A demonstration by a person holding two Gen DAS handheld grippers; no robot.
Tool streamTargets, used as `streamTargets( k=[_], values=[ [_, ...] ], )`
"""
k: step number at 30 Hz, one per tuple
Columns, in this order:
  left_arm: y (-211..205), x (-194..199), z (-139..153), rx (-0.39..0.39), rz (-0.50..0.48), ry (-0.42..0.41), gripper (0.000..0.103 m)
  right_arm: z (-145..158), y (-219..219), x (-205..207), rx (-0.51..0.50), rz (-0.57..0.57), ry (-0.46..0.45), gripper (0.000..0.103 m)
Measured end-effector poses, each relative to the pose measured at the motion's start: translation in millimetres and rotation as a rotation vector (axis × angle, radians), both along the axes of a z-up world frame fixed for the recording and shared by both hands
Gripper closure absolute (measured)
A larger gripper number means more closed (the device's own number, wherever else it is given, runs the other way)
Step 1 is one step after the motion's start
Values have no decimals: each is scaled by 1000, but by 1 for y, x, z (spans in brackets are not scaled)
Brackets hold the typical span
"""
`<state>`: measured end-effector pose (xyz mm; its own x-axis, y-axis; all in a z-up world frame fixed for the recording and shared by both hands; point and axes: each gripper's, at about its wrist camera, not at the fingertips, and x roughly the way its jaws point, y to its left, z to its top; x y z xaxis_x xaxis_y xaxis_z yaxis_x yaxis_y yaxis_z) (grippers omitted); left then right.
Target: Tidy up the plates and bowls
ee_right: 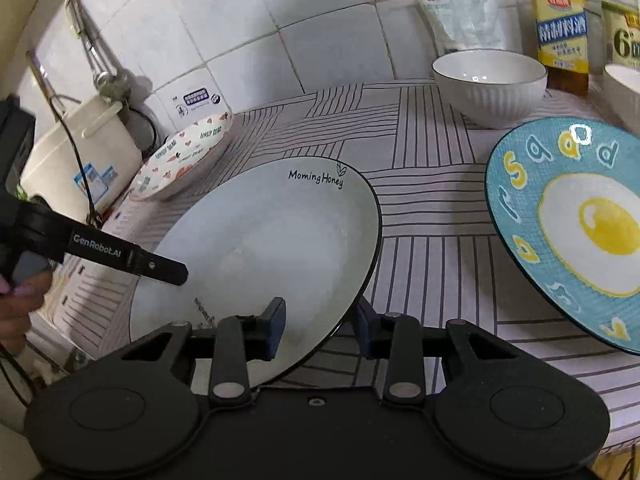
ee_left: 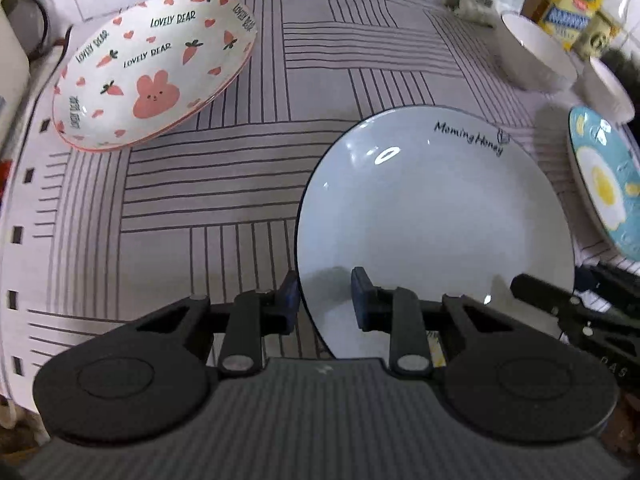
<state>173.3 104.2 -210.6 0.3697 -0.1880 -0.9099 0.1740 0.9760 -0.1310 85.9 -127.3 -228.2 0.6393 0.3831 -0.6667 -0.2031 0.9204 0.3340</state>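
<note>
A white plate (ee_left: 432,208) (ee_right: 264,240) with a thin dark rim and the words "Morning Honey" lies on the striped tablecloth (ee_left: 200,200). My left gripper (ee_left: 324,300) straddles its left rim, one pad outside and one on the inner slope, shut on it. My right gripper (ee_right: 320,322) holds the opposite rim the same way. A carrot-and-bunny dish (ee_left: 152,72) (ee_right: 188,156) leans at the far left. A blue fried-egg plate (ee_left: 604,184) (ee_right: 580,232) lies to the right. Two white ribbed bowls (ee_right: 488,88) (ee_right: 624,88) stand behind it.
Yellow-labelled bottles (ee_right: 560,28) and plastic bags stand against the tiled wall at the back right. A white cooker (ee_right: 76,148) with a cord sits at the far left beside the table edge. A hand (ee_right: 20,300) grips the left tool's handle.
</note>
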Motion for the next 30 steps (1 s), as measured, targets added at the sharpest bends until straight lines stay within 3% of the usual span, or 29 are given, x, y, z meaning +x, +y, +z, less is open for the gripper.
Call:
streamTargets(
  k=[2,5,8,11,13,23,27,30],
  values=[
    [-5,4,-1,11,-7,2,74,1,-3,5,19,-2,19,62],
    [-13,8,1,66,-51,1,73,2,0,6,-13,-35,31,74],
    [-13,14,6,83,-102,30,75,3,8,3,-52,-33,16,73],
    [-15,16,21,125,-165,-51,75,10,5,-1,22,-57,-8,73],
    [-15,22,28,128,-203,-63,75,15,10,-3,0,-68,-38,73],
    [-16,92,62,83,-232,-161,75,32,21,27,15,-148,-140,73],
    [-26,111,67,139,-274,-211,74,32,24,45,31,-168,-159,73],
    [-27,129,62,129,-267,-198,74,24,22,57,78,-194,-150,73]
  ],
)
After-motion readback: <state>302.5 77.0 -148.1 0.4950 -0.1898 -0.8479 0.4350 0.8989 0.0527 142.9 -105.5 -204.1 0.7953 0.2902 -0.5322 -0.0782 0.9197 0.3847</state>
